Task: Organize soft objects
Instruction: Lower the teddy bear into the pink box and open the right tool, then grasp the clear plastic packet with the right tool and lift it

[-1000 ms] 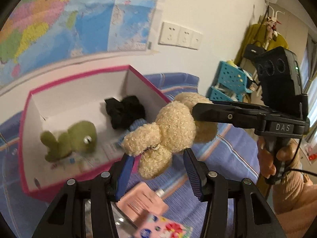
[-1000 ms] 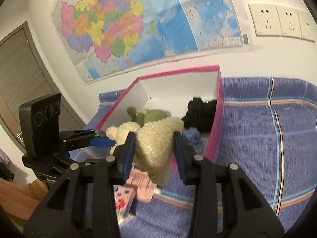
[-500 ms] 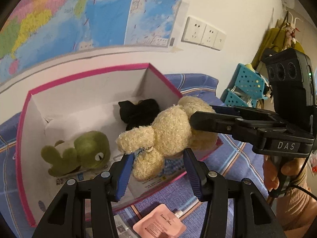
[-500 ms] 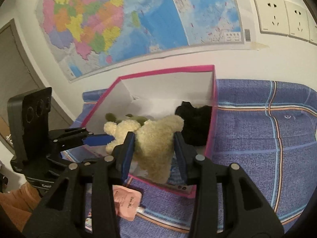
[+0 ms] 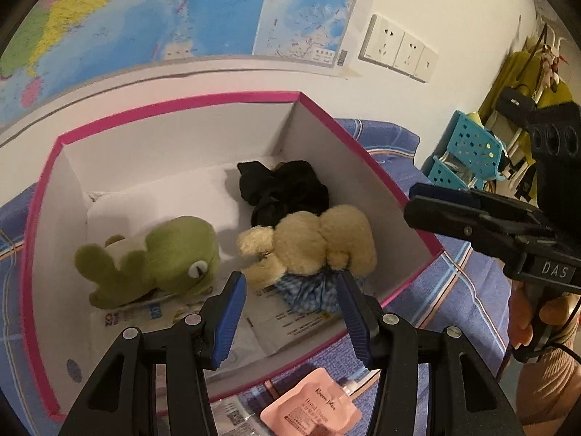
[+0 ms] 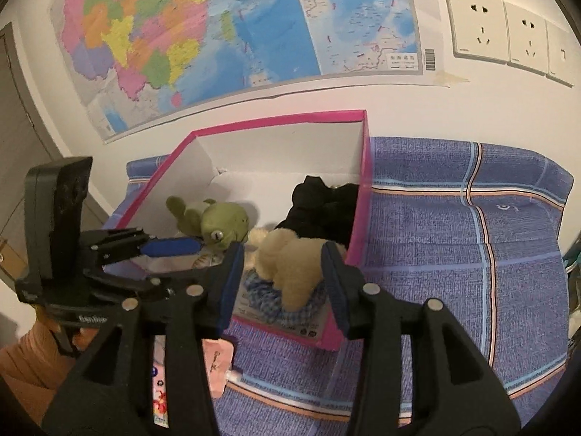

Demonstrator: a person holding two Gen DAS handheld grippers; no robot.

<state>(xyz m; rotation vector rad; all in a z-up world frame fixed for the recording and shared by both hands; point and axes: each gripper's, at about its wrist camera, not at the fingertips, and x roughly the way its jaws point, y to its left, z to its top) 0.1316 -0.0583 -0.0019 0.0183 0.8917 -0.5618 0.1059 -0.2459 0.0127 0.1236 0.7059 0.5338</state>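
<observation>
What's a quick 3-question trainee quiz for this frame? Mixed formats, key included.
1. True or false: the beige teddy bear lies inside the pink box.
2. What does the teddy bear rest on? A) blue checkered cloth B) pink hand cream pouch C) wall map
3. Fill in: the right gripper is ____ (open/shut).

Key: 1 true; 2 A; 3 open. The green frog plush and black plush also lie in the box.

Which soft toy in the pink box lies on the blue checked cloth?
The beige teddy bear; the green frog lies on paper instead.
</observation>
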